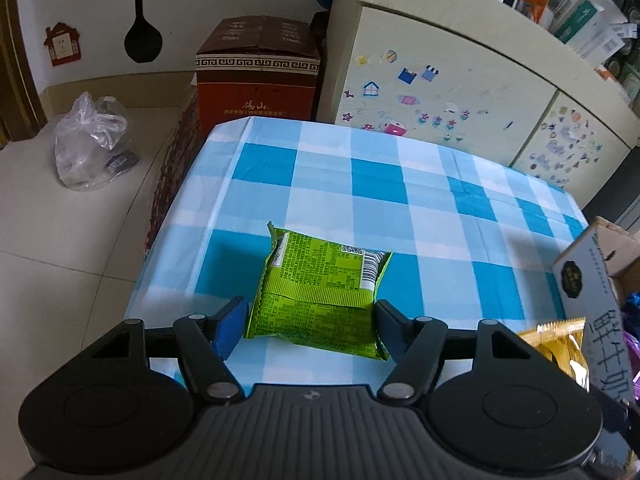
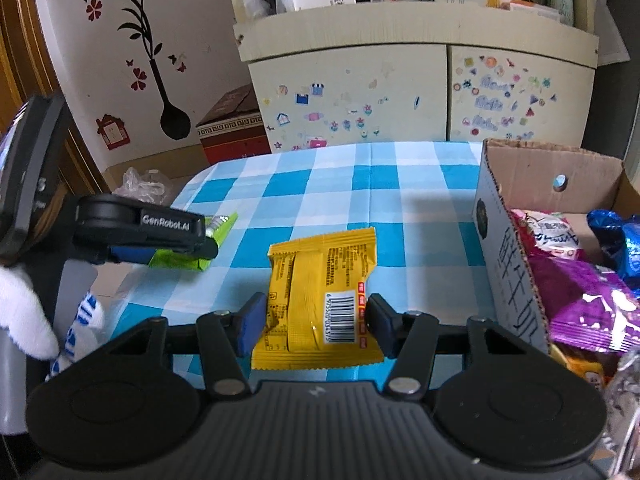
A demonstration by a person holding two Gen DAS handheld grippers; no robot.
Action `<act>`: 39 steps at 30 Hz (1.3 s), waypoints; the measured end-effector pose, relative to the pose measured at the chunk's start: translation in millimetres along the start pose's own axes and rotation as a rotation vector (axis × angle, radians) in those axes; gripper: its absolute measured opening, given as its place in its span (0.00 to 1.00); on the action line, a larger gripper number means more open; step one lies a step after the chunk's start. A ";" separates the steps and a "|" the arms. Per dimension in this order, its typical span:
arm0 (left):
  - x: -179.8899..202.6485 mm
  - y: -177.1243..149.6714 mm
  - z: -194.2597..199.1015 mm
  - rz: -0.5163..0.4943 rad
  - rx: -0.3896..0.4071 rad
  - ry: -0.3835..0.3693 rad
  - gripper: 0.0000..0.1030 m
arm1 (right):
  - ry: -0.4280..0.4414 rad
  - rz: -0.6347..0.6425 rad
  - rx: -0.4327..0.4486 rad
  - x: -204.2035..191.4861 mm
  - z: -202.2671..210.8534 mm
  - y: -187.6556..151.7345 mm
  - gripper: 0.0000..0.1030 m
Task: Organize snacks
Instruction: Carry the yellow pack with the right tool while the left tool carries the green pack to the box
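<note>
Slick foil is the weak point here: each claw pinches a flat, crimp-edged packet only by its sides, so either could slide out or buckle on the way to the corrugated cardboard box (image 2: 516, 168). The left claw (image 1: 310, 326) is closed on the green packet (image 1: 320, 292), the right claw (image 2: 316, 326) on the yellow packet (image 2: 320, 300), both held above the checked cloth of the desk (image 1: 400, 184). The box stands at the desk's right side, already crowded with glossy bags.

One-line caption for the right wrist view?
Right tongs grip a yellow snack packet over the checked tablecloth, beside a snack-filled cardboard box.
</note>
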State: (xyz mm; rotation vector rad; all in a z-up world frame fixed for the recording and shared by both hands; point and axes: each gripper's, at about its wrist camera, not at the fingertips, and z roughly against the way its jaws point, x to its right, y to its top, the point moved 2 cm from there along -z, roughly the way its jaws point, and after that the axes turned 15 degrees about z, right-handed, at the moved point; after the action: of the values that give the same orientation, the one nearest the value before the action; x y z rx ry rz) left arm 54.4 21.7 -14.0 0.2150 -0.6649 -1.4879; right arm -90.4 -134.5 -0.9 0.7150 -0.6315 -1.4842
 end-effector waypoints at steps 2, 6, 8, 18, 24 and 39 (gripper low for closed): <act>-0.1 -5.5 5.5 -0.002 0.006 -0.001 0.71 | 0.003 -0.002 0.007 0.8 5.4 0.0 0.54; -0.5 -18.1 16.7 -0.006 0.011 -0.011 0.71 | 0.000 0.000 0.018 2.6 16.7 -0.6 0.54; -0.3 -25.1 21.4 -0.012 0.011 -0.016 0.71 | -0.003 0.003 0.026 3.5 23.5 -1.0 0.54; -3.0 -51.6 36.3 -0.040 0.019 -0.017 0.71 | -0.003 -0.003 0.049 6.7 47.9 -4.8 0.54; -2.4 -60.0 44.3 -0.061 0.042 -0.015 0.71 | -0.001 0.002 0.095 11.1 67.6 2.1 0.54; 15.8 -61.5 90.7 -0.042 0.121 -0.101 0.71 | -0.043 -0.041 0.227 62.9 129.7 27.1 0.54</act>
State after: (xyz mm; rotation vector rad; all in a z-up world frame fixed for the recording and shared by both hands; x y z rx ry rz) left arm -46.7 24.0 31.3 0.2495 -0.8374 -1.5074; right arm -170.8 -203.4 100.6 0.8767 -0.8311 -1.4831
